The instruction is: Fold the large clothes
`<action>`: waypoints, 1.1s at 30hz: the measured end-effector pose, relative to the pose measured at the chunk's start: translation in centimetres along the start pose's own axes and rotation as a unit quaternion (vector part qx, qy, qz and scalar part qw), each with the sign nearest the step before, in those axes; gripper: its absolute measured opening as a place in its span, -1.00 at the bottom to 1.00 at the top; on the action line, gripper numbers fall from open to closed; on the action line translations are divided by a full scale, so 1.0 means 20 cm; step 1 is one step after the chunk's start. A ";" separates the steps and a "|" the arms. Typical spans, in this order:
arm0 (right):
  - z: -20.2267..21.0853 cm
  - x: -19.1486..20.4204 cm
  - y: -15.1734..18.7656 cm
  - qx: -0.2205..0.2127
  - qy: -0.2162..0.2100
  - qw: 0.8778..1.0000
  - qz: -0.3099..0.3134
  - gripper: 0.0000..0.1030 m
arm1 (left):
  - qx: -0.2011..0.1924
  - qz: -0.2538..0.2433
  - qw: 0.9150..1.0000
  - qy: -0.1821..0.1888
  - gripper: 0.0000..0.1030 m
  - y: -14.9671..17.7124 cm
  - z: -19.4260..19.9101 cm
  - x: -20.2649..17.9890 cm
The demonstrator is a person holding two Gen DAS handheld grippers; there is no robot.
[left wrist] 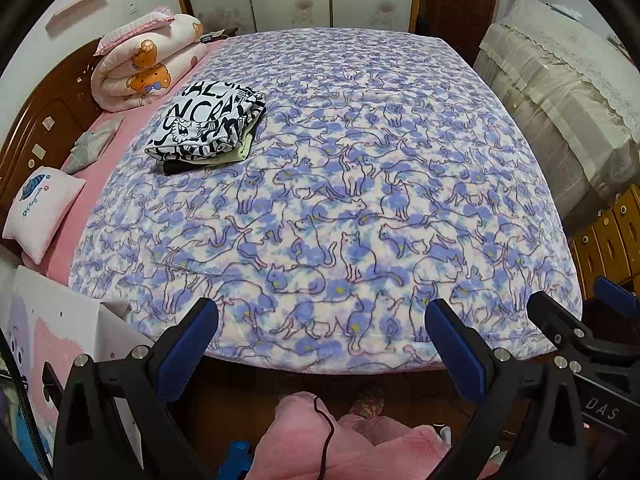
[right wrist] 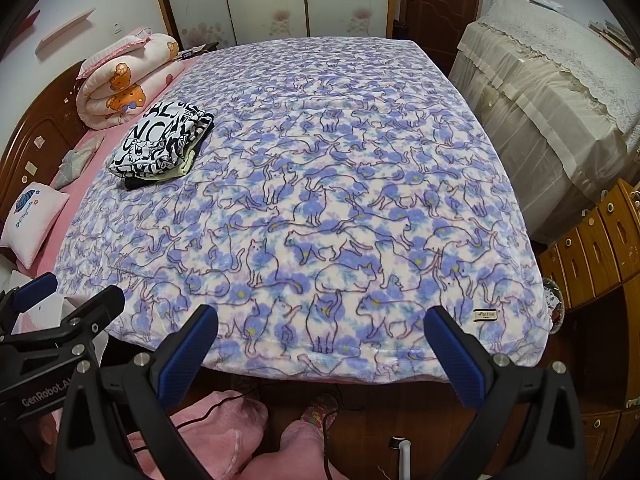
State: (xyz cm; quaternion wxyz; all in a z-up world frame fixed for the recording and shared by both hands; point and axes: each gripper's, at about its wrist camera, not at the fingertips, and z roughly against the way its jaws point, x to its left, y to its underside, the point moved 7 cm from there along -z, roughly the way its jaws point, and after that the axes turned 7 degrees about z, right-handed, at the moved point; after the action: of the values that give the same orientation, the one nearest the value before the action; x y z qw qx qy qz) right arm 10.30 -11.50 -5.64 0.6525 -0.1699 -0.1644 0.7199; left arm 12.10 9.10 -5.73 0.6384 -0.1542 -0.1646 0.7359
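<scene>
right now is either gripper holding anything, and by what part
Nothing is held. The left gripper and right gripper are both open, hanging off the near edge of the blanket, not touching it.

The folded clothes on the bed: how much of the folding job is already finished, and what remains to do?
Done, apparently: a stack of folded clothes lies on the cat-print blanket, a black-and-white lettered piece on top. In hand: nothing; the left gripper and right gripper are both open and empty at the bed's near edge. Left: no unfolded garment shows on the bed, so either the job is finished or the next piece is out of view.
</scene>
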 end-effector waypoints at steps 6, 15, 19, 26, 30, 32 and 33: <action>0.00 0.00 0.00 0.000 0.000 1.000 0.001 1.00 | -0.001 -0.001 1.000 -0.001 0.99 0.00 0.00 0.00; 0.00 -0.01 0.00 0.001 -0.001 1.000 0.002 1.00 | -0.001 0.001 1.000 -0.001 0.99 0.00 0.00 -0.01; 0.00 -0.01 0.00 0.001 -0.001 1.000 0.002 1.00 | -0.002 0.001 1.000 0.000 0.99 0.00 0.00 -0.01; 0.00 -0.01 0.00 0.001 -0.001 1.000 0.003 1.00 | -0.002 0.001 1.000 -0.001 0.99 0.00 0.01 0.00; 0.00 -0.01 0.00 0.001 -0.001 1.000 0.003 1.00 | -0.002 0.001 1.000 -0.001 0.99 0.00 0.00 -0.01; 0.00 -0.01 0.00 0.001 -0.001 1.000 0.003 1.00 | -0.002 0.001 1.000 0.000 0.99 0.00 0.01 0.00; 0.00 -0.01 0.00 0.001 -0.001 1.000 0.003 1.00 | -0.002 0.001 1.000 -0.001 0.99 0.00 0.00 0.00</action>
State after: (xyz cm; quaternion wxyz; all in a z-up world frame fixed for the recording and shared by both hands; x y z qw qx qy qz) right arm 10.28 -11.77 -5.58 0.6504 -0.1688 -0.1636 0.7223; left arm 12.16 9.01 -5.69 0.6373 -0.1551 -0.1660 0.7364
